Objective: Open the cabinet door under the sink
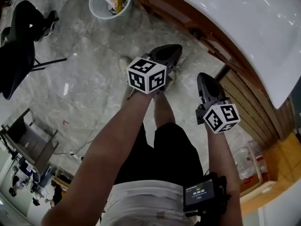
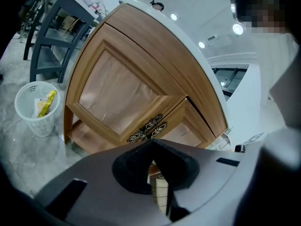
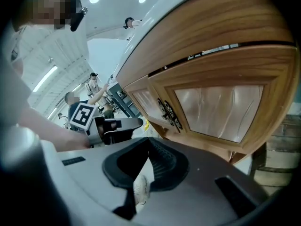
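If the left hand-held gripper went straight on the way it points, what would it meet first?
Most likely the ornate metal handles where the two wooden cabinet doors meet: the shut left hand-held gripper points about at them, with nothing visible between. Depth is unclear.

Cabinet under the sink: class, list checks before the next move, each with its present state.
1. Ornate handles in both gripper views: ok.
2. Left gripper jaws apart for a handle: not ok, shut, empty.
3. Right gripper jaws apart: not ok, shut, empty.
4. Grippers at the handles: not ok, both short.
5. Basket clear of door swing: cannot tell.
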{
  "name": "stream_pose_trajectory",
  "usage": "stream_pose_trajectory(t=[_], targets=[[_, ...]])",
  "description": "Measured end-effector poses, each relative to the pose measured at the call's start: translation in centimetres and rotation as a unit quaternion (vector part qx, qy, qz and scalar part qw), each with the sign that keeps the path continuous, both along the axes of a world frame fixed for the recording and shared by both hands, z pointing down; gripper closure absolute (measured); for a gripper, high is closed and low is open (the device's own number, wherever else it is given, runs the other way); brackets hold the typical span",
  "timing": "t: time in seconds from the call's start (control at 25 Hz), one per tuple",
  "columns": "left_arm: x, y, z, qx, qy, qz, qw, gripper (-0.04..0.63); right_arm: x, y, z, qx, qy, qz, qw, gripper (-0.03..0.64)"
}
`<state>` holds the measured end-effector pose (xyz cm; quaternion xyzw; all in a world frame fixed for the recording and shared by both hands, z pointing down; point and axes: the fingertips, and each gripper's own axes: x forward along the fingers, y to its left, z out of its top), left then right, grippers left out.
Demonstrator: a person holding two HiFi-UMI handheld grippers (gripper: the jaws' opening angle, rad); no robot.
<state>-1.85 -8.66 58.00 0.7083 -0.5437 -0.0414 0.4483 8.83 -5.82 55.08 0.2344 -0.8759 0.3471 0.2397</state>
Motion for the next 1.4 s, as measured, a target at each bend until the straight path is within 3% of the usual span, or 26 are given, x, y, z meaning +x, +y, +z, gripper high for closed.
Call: stream_pose_trajectory(t=[0.08,0.24,0.4,0.6,0.96,1.4], targets=[[0.4,-0.8,0.5,0.002,-0.003,0.006,1.0,0.584,0.0,-0.2,0.0,0.001,-0.002,0.0,1.0,0.603],[1.7,-2.6,1.3,0.007,-0.043,0.037,0.9984,0.572,0.7,-0.3,0.3,-0.001,-0.002,0.001,1.0,0.603],[1.4,-4.0,2.1,-0.003,-0.078,0.04,0.9961,0.569,1.6,0.3,0.6,-0.006,0.003,0.006,1.0,0.603],[1.1,-5.0,3.0,-0.018,-0.099,0.038,0.9942,0.479,3.0,0.7,1.2,-0.011,0.009,0.02,1.0,0.603],[1.6,-6.5,4.3,-0.033,-0.015,-0.009,0.9993,0.458,4.5,1.2,1.8,-0.017,0.013,0.036,0.999,0.603],[1.5,-7.3,5.3,-0.02,0.026,-0.026,0.9991,0.47,6.2,1.6,2.6,-0.021,0.027,0.044,0.998,0.603]])
